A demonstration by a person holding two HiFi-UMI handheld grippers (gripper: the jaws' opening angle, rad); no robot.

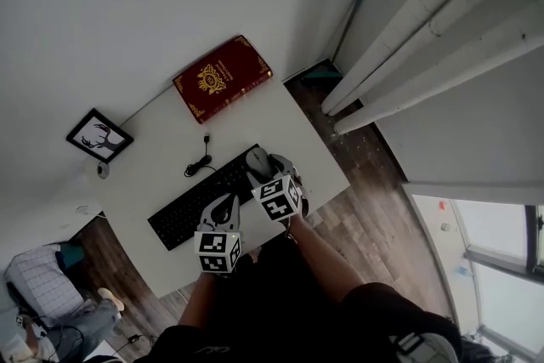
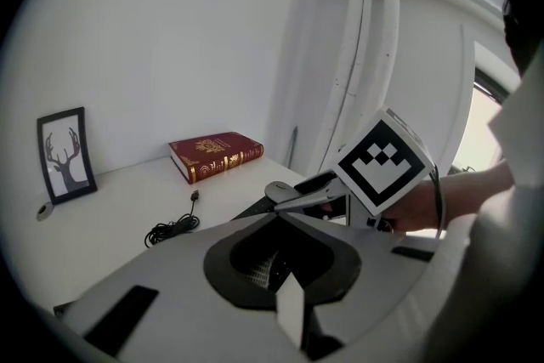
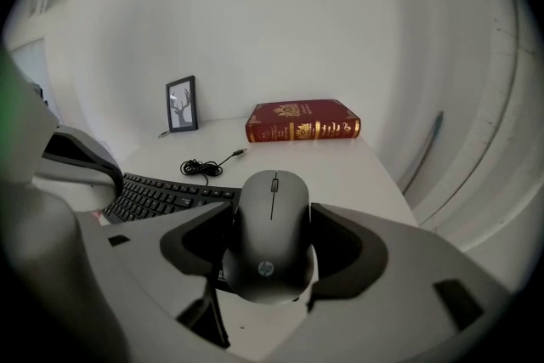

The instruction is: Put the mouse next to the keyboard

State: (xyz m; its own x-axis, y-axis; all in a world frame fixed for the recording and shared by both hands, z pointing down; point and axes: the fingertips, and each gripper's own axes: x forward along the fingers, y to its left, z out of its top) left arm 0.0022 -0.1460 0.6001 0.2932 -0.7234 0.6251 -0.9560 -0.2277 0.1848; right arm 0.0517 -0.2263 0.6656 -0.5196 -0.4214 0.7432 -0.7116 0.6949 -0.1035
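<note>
Left gripper (image 2: 277,220): jaws closed together, nothing between them, hovering over the near edge of the keyboard (image 3: 161,193). Right gripper (image 3: 272,212): jaws partly open and clamped on the sides of the grey mouse (image 3: 272,235), held at the keyboard's right end. On the white worktop (image 3: 357,174): picture frame (image 3: 181,104) far left, coiled cable (image 3: 204,167) just beyond the keyboard, red book (image 3: 302,120) far right. Nothing blocks the space right of the keyboard.
</note>
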